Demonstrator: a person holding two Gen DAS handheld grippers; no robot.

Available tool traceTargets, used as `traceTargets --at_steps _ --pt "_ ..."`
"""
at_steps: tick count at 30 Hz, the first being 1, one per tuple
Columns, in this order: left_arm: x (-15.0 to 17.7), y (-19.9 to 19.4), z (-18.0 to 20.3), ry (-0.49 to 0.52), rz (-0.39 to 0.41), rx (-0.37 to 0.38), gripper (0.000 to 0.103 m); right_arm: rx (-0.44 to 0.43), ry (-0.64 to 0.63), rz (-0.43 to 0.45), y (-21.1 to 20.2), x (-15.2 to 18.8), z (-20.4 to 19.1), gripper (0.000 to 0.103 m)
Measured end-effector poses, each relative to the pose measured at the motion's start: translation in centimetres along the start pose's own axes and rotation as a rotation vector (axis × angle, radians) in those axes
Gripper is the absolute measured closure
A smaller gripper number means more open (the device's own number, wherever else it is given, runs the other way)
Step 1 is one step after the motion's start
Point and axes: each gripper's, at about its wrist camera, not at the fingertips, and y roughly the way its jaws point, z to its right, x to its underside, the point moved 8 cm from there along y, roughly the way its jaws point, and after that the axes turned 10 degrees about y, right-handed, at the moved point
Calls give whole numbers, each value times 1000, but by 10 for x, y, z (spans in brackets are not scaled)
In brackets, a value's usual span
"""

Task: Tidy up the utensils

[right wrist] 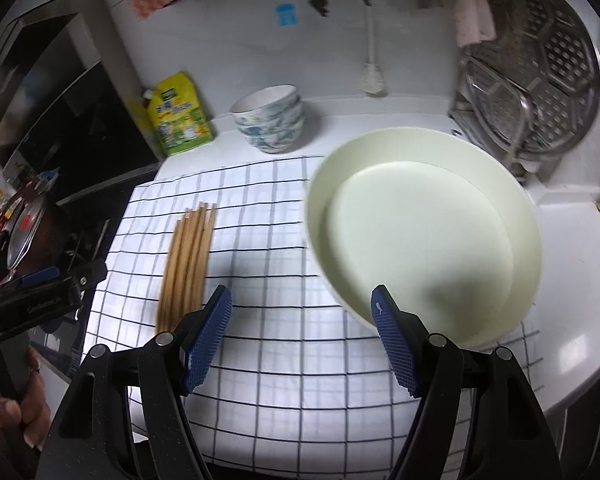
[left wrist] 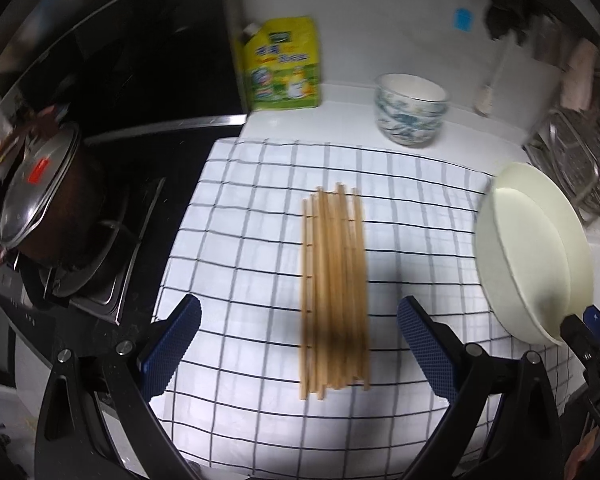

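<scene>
On the checked cloth (left wrist: pixel 236 216), right in the middle, lies your bundle of wooden chopsticks (left wrist: pixel 334 292), packed side by side with their tips pointing toward the back wall. Your left hand-held gripper (left wrist: pixel 300 344) hovers over the near end of that bundle, jaws spread wide, one blue pad on each side of the sticks and touching none of them. Nothing is in its grasp.

To the right of the chopsticks sits the pale round plate (right wrist: pixel 420 240), resting on the cloth's right portion. Your right hand-held gripper (right wrist: pixel 302 340) is also wide open and holding nothing; its right finger (right wrist: pixel 392 344) is just at the plate's near rim, though whether it touches, I can't tell. Its left finger is close to the near end of the chopsticks.

Beyond the chopsticks, on the white counter (right wrist: pixel 572 280), stand stacked blue-patterned bowls (left wrist: pixel 410 110), with a yellow pouch (left wrist: pixel 282 66) further left against the wall. Left of the cloth, a lidded pot (left wrist: pixel 40 196) sits on the stove.
</scene>
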Motion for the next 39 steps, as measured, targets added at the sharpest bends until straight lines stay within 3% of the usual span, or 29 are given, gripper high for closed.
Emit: traceTargets --at_steps 6,11,16,23,30,39 --pt "10 25 -37 -43 5 -37 6 -47 -77 -35 27 7 -38 34" --pt "14 51 -54 2 26 -81 6 -53 -100 -91 70 19 -61 34" --pt "19 77 -58 47 36 -72 6 -42 -115 -139 112 35 -75 34" --pt "28 105 -60 35 3 -31 6 -3 -119 -161 154 44 -80 34" --pt "27 118 -64 39 14 -52 6 38 -125 -159 174 49 -81 34" --pt "30 125 -61 25 1 -4 6 71 -181 -149 179 53 -89 34"
